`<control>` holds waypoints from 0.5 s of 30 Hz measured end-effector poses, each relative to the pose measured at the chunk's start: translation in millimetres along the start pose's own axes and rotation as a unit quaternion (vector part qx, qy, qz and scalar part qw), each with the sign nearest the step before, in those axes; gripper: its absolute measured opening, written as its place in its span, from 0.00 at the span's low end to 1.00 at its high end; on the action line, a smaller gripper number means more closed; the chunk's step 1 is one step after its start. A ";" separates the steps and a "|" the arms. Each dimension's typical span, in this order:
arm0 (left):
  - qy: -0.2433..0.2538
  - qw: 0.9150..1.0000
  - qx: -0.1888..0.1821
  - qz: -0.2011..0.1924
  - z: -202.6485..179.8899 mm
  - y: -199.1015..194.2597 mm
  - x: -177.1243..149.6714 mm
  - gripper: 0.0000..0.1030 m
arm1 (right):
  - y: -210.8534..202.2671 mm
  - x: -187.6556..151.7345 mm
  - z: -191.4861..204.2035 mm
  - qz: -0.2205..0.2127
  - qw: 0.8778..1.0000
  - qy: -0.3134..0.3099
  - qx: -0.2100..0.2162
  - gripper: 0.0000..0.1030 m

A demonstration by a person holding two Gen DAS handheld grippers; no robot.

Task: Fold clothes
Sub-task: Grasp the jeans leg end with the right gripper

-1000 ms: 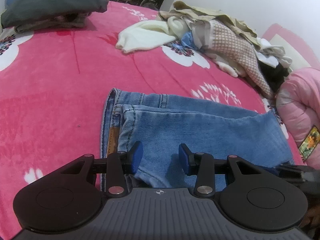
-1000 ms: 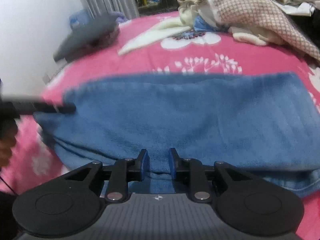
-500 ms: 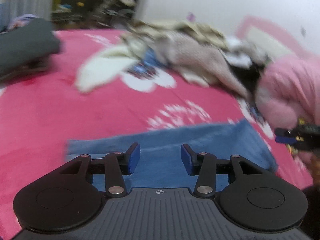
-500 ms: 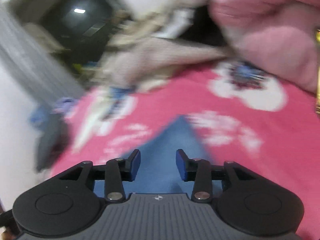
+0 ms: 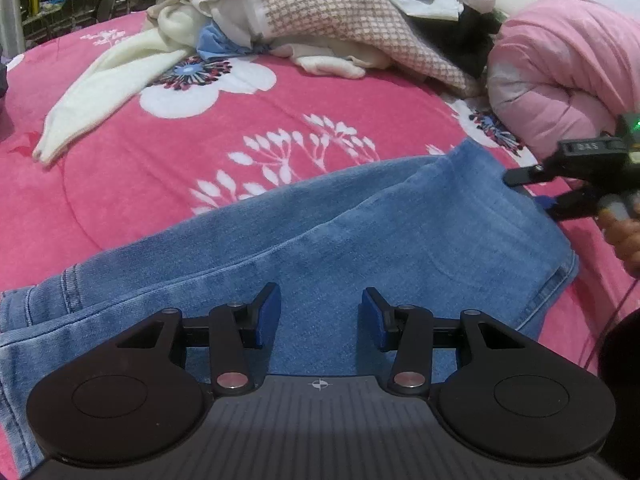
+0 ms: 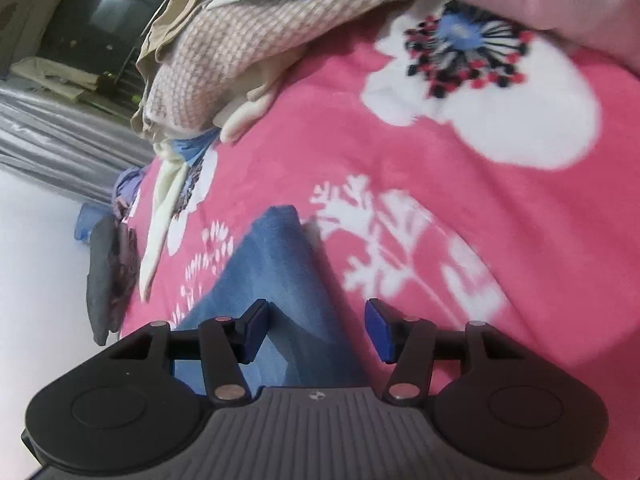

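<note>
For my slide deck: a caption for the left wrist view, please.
Open left tongs hover over folded blue jeans on a pink floral blanket.

Bedroom in a home. Evidence: bed covered by a plush pink blanket with white flower and leaf print, used as the laundry spot. Unsorted heap of clothes at the far side: cream knit, beige-and-white checked knit top, khaki fabric, white pieces. Folded light-blue denim jeans lying flat on the blanket. Puffy pink quilted jacket or duvet bunched at the bed's edge. Folded dark grey garment near the plain white wall. Grey pleated curtain next to a dark cluttered area behind the bed.
</note>
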State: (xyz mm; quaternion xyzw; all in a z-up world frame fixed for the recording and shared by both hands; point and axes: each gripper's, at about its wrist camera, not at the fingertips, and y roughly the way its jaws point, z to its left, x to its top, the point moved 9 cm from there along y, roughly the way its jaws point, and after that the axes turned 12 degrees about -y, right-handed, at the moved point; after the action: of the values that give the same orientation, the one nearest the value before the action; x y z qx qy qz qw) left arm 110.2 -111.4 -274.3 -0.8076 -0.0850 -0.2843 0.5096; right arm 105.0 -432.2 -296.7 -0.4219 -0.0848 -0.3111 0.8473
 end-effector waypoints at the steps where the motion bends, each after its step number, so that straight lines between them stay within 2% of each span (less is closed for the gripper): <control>1: -0.001 1.000 0.000 -0.001 -0.3 0.5 0.8 0.44 | 4.4 2.7 0.0 0.002 1.000 -0.001 0.008 0.55; 5: -0.002 1.000 0.001 -0.005 -1.4 1.8 2.4 0.44 | 14.1 4.2 -3.5 0.012 0.999 0.016 0.041 0.55; 9: -0.002 1.000 -0.002 -0.012 -1.0 1.2 2.0 0.44 | 8.3 -20.3 -4.3 0.036 0.993 0.060 0.094 0.52; 13: -0.004 1.000 -0.006 -0.018 -0.3 1.1 1.8 0.44 | 0.5 -37.2 1.5 0.051 0.991 0.062 0.111 0.51; 15: -0.004 1.000 -0.009 -0.021 0.1 0.7 1.3 0.44 | -1.4 -40.2 3.7 0.055 0.991 0.058 0.108 0.47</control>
State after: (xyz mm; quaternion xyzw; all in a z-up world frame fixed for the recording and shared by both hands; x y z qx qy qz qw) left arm 111.6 -111.8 -274.2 -0.8114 -0.1015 -0.2926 0.4957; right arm 72.7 -411.6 -309.8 -0.3128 -0.0457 -0.2772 0.9073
